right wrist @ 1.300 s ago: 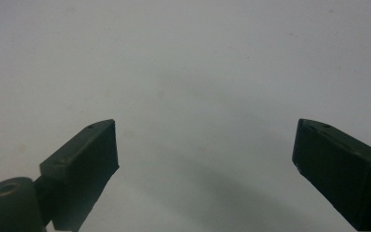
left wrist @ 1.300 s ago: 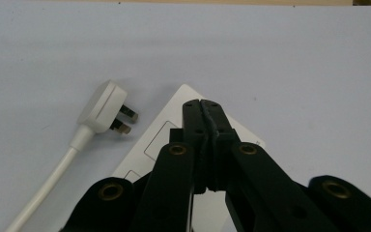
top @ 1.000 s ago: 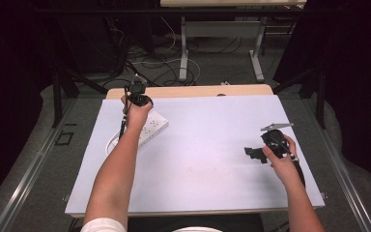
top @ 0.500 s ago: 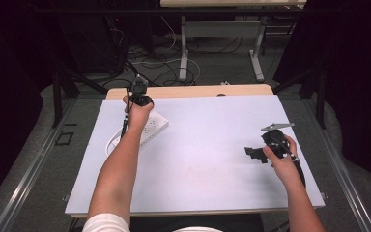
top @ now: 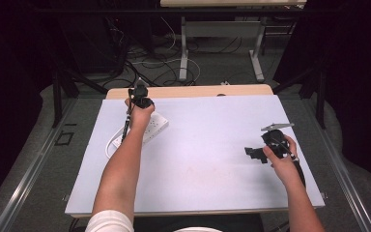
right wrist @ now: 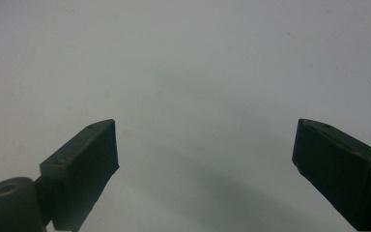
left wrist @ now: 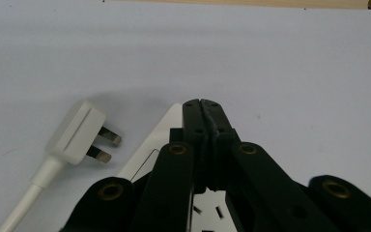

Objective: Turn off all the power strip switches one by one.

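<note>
The left gripper (left wrist: pixel 204 104), jaws pressed together on nothing, hovers over the white power strip (top: pixel 150 126) at the table's far left, likely about to press it; its plug (left wrist: pixel 77 133) lies beside it, and the right gripper (right wrist: pixel 203 150) idles open

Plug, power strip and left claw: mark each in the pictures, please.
Plug (left wrist: pixel 75 131), left gripper view, on its white body.
Power strip (top: pixel 155 126), high view, on its top face.
Left claw (left wrist: pixel 204 103), left gripper view, where the shut tips meet.
</note>
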Motion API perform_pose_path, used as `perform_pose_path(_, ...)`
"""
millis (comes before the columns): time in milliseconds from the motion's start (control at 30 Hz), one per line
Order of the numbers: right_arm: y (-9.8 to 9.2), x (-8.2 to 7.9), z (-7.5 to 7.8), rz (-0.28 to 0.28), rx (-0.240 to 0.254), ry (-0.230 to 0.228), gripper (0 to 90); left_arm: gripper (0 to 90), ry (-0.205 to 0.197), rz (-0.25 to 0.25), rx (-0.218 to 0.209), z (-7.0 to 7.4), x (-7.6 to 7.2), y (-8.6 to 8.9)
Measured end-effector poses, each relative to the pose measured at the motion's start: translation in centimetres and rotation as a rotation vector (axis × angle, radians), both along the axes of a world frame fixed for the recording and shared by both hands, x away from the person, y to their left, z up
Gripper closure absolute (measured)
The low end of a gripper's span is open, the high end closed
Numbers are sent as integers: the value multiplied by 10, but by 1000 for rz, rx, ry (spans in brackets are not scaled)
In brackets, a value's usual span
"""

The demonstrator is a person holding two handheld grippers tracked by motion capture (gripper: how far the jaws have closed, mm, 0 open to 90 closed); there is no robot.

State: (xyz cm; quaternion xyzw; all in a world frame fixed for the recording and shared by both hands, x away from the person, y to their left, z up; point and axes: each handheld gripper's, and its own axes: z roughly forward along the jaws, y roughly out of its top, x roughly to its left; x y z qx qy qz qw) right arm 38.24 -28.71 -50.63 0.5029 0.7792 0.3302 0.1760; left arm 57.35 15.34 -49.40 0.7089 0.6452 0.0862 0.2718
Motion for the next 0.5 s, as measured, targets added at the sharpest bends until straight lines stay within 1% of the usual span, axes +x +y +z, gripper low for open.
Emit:
perform_pose_path(67,0,0,0,2,-2,-3,82,900,6,1,7,-2,0,0)
perform_pose_path(167,-1,0,0,3,-3,-4,82,900,9,7,7,-5,0,1)
perform_pose_path(200,-1,0,0,-2,3,-1,82,900,13,10,10,-6,-1,2)
perform_pose_path(300,-1,0,1,-2,2,-5,82,900,24,18,10,-10,-2,4)
perform_pose_path(433,0,0,0,3,0,0,82,900,26,24,15,-13,-3,7)
perform_pose_path(500,1,0,0,-3,-1,4,82,900,31,25,12,-13,-3,8)
